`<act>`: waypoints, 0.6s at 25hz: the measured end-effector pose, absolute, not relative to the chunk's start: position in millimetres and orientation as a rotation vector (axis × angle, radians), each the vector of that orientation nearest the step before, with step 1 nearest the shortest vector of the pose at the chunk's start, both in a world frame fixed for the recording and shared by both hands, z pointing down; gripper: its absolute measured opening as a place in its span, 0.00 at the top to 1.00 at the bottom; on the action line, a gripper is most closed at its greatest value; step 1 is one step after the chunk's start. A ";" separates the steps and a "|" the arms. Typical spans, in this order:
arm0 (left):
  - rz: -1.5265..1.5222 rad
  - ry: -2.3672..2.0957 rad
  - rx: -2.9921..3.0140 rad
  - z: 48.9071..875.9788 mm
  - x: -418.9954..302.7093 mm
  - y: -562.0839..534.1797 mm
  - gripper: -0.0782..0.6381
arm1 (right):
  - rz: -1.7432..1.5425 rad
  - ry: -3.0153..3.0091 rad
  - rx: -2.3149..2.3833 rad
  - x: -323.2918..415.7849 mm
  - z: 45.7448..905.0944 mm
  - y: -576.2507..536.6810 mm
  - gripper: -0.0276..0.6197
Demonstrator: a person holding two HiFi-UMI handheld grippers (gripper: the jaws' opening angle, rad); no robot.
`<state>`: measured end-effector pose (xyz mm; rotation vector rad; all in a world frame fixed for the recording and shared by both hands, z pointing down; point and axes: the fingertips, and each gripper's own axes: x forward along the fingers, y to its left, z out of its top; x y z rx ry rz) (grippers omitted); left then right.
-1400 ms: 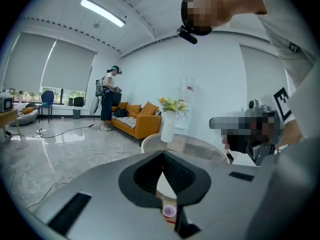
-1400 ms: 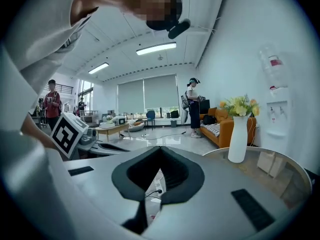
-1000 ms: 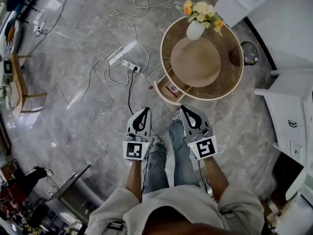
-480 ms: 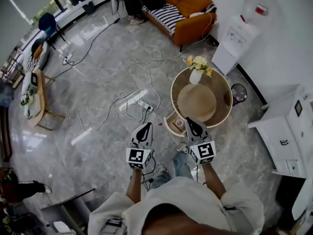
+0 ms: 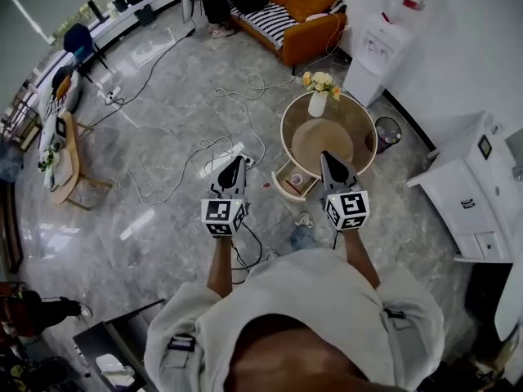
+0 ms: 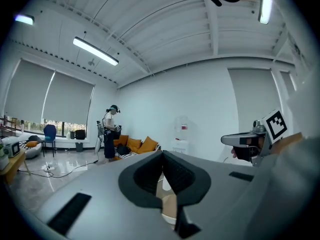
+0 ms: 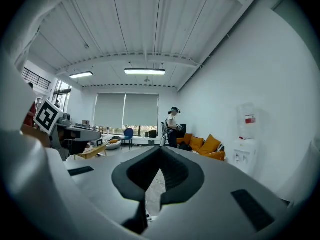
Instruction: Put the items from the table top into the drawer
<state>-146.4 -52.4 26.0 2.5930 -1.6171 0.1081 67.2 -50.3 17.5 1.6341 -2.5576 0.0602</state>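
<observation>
A round glass-topped table (image 5: 366,149) carries a tan hat (image 5: 321,140) and a white vase of flowers (image 5: 317,101). Its small drawer (image 5: 287,188) stands pulled out toward me with a small item inside. My left gripper (image 5: 239,161) is held high over the floor, left of the drawer, shut and empty. My right gripper (image 5: 326,157) hovers over the table's near edge, also shut with nothing in it. In the left gripper view the left gripper (image 6: 161,156) points level across the room, its jaws meeting. The right gripper (image 7: 160,151) does the same in the right gripper view.
Cables and a power strip (image 5: 219,163) lie on the floor to the left. A bin (image 5: 387,129) stands beside the table, a water dispenser (image 5: 377,41) and an orange sofa (image 5: 301,16) behind it, white cabinets (image 5: 464,193) to the right. Another person (image 6: 110,133) stands near the sofa.
Both grippers have risen together and now point level. The head view has pulled up and back, so the table and drawer look smaller and farther off.
</observation>
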 end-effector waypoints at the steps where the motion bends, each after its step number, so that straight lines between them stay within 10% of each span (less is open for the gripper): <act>1: 0.102 -1.615 2.599 23.0 -146.6 -48.0 0.87 | 0.060 -2.548 1.656 71.1 16.2 -43.2 0.92; 15: 0.059 -1.563 2.666 16.8 -143.1 -11.7 0.87 | 0.054 -2.447 1.802 93.7 20.9 11.7 0.92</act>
